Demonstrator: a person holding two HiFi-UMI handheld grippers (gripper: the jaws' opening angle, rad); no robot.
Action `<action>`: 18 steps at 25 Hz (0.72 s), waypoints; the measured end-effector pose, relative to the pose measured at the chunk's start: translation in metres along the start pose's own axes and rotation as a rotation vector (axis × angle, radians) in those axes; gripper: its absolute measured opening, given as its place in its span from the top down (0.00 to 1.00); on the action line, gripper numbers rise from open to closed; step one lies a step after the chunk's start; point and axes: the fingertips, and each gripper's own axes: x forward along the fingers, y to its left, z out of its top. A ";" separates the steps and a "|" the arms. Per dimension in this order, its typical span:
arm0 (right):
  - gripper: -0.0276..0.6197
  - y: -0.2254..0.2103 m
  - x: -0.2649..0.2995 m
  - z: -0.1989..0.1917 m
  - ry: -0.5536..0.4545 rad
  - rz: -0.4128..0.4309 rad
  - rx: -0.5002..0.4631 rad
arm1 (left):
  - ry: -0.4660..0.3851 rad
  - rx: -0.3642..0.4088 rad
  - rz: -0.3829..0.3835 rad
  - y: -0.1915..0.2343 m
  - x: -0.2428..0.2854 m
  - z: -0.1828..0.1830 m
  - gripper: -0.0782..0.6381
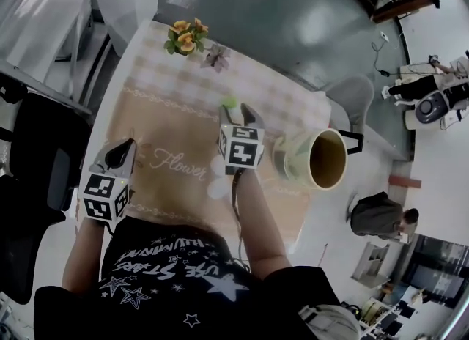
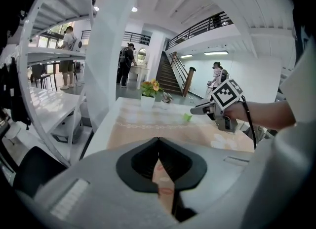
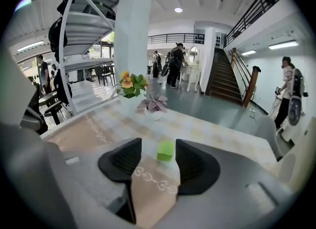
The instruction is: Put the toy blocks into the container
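A small green toy block [image 1: 229, 102] lies on the beige patterned cloth near the middle of the table. My right gripper [image 1: 239, 113] is right at it. In the right gripper view the block [image 3: 165, 150] sits between the open jaws of the right gripper [image 3: 159, 147], close to the right one, with a gap on its left. The container, a cream cup [image 1: 292, 161] with a dark handle, stands just right of that gripper. My left gripper [image 1: 122, 149] hovers by the table's left edge, its jaws [image 2: 158, 141] together and holding nothing.
A pot of yellow flowers [image 1: 186, 37] and a small pink plant [image 1: 217, 57] stand at the table's far end. A black chair [image 1: 37, 155] is on the left and a grey chair [image 1: 355, 97] behind the cup. People stand far off on the floor.
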 end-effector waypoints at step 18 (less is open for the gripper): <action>0.73 -0.018 0.051 -0.026 0.091 -0.100 0.088 | 0.023 -0.022 0.014 0.020 -0.004 -0.008 0.88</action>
